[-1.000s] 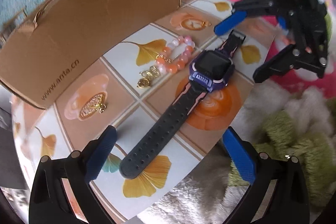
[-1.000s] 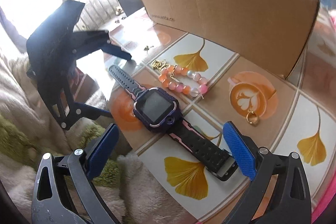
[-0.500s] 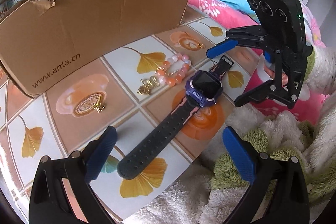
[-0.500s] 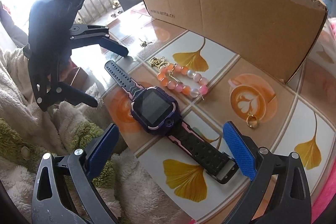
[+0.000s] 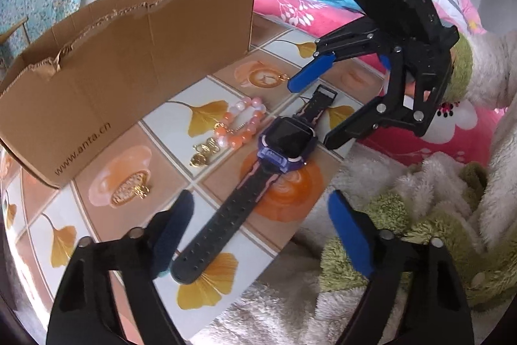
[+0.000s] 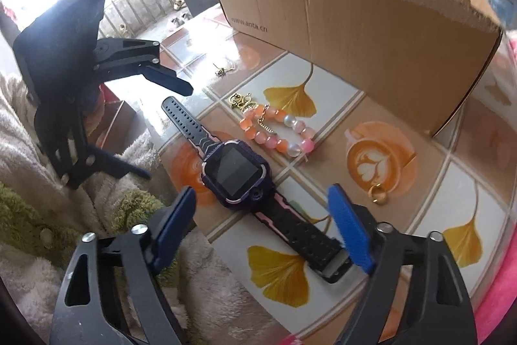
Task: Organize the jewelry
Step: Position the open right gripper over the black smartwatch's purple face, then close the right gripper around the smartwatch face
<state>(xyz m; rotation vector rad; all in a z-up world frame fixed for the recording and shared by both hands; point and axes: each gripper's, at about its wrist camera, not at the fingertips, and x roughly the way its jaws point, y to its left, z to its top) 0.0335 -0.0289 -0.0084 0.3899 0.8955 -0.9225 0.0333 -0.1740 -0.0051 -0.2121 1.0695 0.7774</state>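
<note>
Jewelry lies unsorted: smartwatch [image 6: 237,173], bead bracelet [image 6: 278,131], ring [image 6: 376,193] at three o'clock; cardboard box [image 6: 355,47] awaits; left gripper [image 5: 258,235] and right gripper [image 6: 261,228] gape, holding nothing.

A purple-cased smartwatch with a black strap [image 5: 284,147] lies on the ginkgo-patterned tablecloth [image 5: 206,286], between the open blue-padded left gripper [image 5: 258,235] and the open right gripper [image 5: 315,109]. A pink-and-orange bead bracelet [image 5: 240,126] lies beside it, near the brown cardboard box [image 5: 129,60].

Table [image 5: 97,235]: tiled ginkgo-leaf and coffee-cup print top. On it: cardboard box [image 5: 129,70], smartwatch [image 5: 284,144] lying flat, bead bracelet [image 5: 242,125] just beside it. Also gold charm [image 5: 200,159], gold ring [image 6: 376,194], small earring [image 5: 140,191].
</note>
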